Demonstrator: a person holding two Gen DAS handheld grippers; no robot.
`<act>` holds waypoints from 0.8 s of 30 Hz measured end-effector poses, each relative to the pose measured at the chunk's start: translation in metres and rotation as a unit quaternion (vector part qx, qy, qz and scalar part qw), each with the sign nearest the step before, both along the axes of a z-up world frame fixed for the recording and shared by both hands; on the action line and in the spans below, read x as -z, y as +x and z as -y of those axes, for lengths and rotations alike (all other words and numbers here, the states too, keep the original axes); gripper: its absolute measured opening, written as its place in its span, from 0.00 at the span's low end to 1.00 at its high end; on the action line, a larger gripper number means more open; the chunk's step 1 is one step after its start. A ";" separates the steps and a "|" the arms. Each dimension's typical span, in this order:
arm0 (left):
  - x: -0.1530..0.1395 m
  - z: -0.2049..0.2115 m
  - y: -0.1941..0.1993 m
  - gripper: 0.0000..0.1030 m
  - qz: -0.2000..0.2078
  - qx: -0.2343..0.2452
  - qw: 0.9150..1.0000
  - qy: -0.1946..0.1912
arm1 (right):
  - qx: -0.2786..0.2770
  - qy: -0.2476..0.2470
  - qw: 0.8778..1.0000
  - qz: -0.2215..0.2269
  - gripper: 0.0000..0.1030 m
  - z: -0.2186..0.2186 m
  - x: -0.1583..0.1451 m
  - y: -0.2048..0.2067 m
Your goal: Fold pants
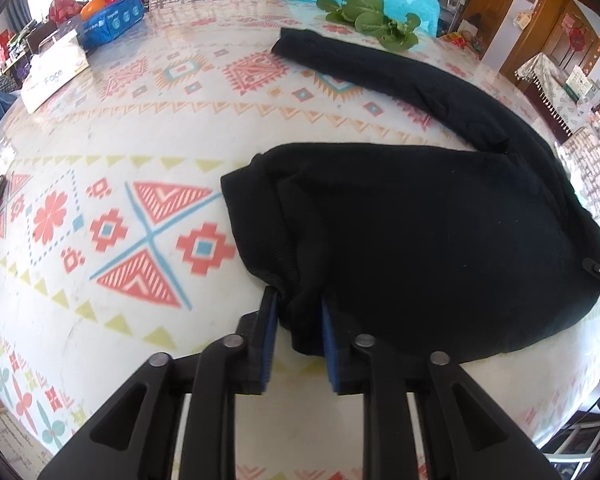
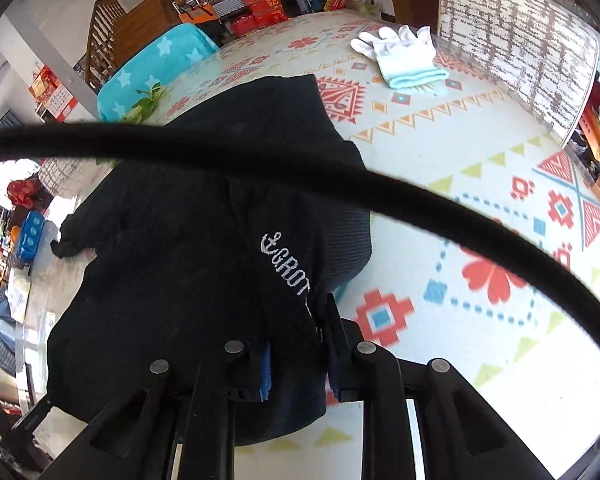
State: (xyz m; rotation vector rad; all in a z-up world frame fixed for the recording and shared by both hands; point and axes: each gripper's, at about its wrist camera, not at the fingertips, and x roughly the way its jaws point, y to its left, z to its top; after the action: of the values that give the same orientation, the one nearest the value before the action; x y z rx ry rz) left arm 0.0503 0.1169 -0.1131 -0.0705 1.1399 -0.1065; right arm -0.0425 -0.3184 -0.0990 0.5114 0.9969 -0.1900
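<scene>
Black pants (image 1: 420, 240) lie on the patterned tablecloth (image 1: 120, 160), the near part bunched and one leg (image 1: 380, 68) stretching to the far side. My left gripper (image 1: 300, 304) is shut on a corner of the pants at their near left edge. In the right wrist view the pants (image 2: 180, 260) show a white embroidered logo (image 2: 284, 264). My right gripper (image 2: 298, 336) is shut on the pants' edge just below the logo and holds the cloth a little above the table.
Green leafy vegetable (image 1: 372, 20) lies by the far leg end. A tissue box (image 1: 54, 74) and blue pack (image 1: 112, 22) sit far left. A white glove (image 2: 404, 56) lies far on the table. A black cable (image 2: 340, 184) crosses the right view. Chairs ring the table.
</scene>
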 end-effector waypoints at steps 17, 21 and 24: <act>-0.048 -0.015 -0.018 0.45 0.041 -0.025 0.998 -0.033 | 0.096 -0.023 0.994 0.048 0.39 0.062 -0.036 -0.024; -0.047 0.011 -0.024 0.47 0.031 0.013 0.999 -0.035 | 0.099 -0.005 0.995 0.011 0.26 0.077 0.002 -0.022; -0.044 0.025 -0.026 0.47 0.016 0.032 0.999 -0.027 | 0.072 0.030 0.997 0.016 0.26 0.064 0.012 -0.018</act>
State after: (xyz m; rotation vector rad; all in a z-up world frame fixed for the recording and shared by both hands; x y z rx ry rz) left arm 0.0248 0.0920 -0.0689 -0.0805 1.1078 -0.1957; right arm -0.0607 -0.3822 -0.1110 0.6399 0.9379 -0.2811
